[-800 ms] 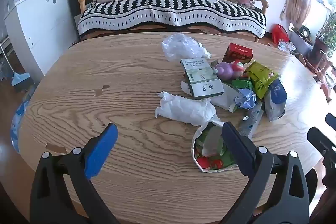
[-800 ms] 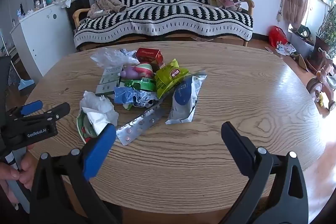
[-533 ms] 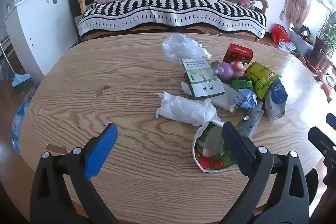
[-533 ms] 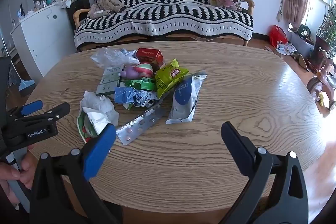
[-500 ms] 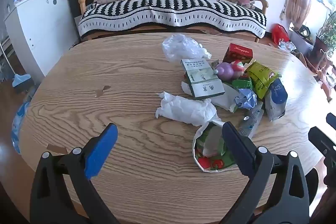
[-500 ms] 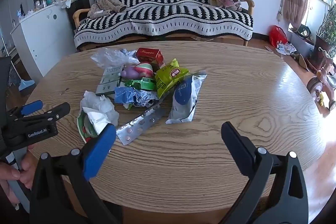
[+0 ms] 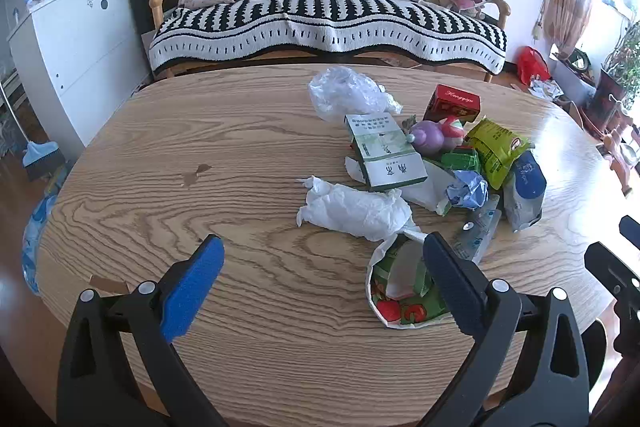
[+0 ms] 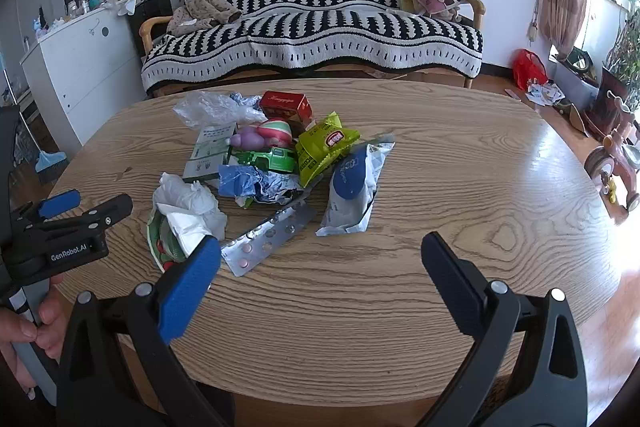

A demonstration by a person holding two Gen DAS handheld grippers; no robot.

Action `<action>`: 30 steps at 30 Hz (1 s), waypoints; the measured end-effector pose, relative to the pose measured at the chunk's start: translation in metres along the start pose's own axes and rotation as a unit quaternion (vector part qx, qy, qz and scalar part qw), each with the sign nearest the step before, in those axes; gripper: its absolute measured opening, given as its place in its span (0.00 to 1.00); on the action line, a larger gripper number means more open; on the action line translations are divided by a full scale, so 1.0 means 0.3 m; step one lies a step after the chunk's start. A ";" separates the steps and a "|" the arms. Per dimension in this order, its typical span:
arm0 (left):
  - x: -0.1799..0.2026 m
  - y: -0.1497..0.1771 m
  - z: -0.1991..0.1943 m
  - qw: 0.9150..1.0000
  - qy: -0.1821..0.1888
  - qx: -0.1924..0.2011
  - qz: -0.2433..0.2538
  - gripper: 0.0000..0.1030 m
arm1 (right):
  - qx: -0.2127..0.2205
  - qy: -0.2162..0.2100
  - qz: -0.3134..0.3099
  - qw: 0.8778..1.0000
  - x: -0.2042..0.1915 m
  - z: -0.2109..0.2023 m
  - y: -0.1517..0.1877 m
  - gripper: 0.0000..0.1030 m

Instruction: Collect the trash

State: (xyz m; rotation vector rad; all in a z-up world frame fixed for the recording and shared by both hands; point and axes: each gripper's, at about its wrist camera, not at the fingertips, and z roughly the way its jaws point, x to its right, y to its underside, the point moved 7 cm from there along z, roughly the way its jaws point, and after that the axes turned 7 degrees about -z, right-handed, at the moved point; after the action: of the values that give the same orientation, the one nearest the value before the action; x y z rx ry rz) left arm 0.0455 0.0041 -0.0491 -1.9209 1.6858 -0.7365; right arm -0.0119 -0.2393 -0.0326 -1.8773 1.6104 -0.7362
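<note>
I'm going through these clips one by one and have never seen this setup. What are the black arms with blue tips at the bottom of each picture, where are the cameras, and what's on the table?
There is no robot here. A person holds a hand-held clamp tool in each hand, and each tool carries its own wide-angle camera looking along its two fingers. One picture is from the left gripper, the other from the right gripper; the right view also shows the left tool from the side, with the person's hand on its handle. Both grippers are open and hold nothing, hovering over the near part of a wooden table. On it lies a pile of rubbish: crumpled white tissue, a green-and-white carton, a red box, a yellow-green snack packet, a blister pack of pills, a white-and-blue pouch and a green toy truck.
</note>
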 end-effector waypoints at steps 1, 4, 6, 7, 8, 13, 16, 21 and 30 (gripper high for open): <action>0.004 -0.002 -0.002 1.000 0.000 0.000 0.000 0.94 | 0.000 0.000 -0.001 1.000 -0.002 0.001 0.000 0.94; 0.000 -0.007 0.000 1.000 0.000 0.000 0.000 0.94 | 0.000 -0.001 0.001 1.000 0.000 -0.006 0.000 0.94; 0.001 -0.006 0.001 1.000 0.000 0.001 0.001 0.94 | 0.000 0.000 0.000 1.000 0.000 -0.004 0.000 0.94; 0.000 -0.007 0.002 1.000 -0.001 0.001 0.001 0.94 | 0.000 -0.001 0.001 1.000 0.000 -0.005 0.000 0.94; 0.000 -0.006 0.001 1.000 -0.001 0.001 0.001 0.94 | 0.000 -0.002 0.001 1.000 0.000 -0.004 0.000 0.94; 0.008 0.004 0.001 1.000 -0.001 0.000 0.001 0.94 | 0.000 -0.001 0.001 1.000 0.001 -0.007 0.000 0.94; 0.008 0.004 0.001 1.000 0.000 0.000 0.001 0.94 | 0.001 -0.001 0.000 1.000 0.000 -0.007 0.000 0.94; 0.007 0.004 0.002 1.000 -0.001 0.000 0.001 0.94 | 0.001 -0.001 0.000 1.000 0.002 -0.007 0.001 0.94; 0.009 0.006 0.005 1.000 -0.002 0.000 0.001 0.94 | 0.001 -0.002 0.000 1.000 0.001 -0.008 0.001 0.94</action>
State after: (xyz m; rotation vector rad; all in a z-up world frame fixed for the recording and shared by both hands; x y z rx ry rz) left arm 0.0453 0.0013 -0.0513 -1.9184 1.6852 -0.7326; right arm -0.0138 -0.2397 -0.0310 -1.8765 1.6074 -0.7334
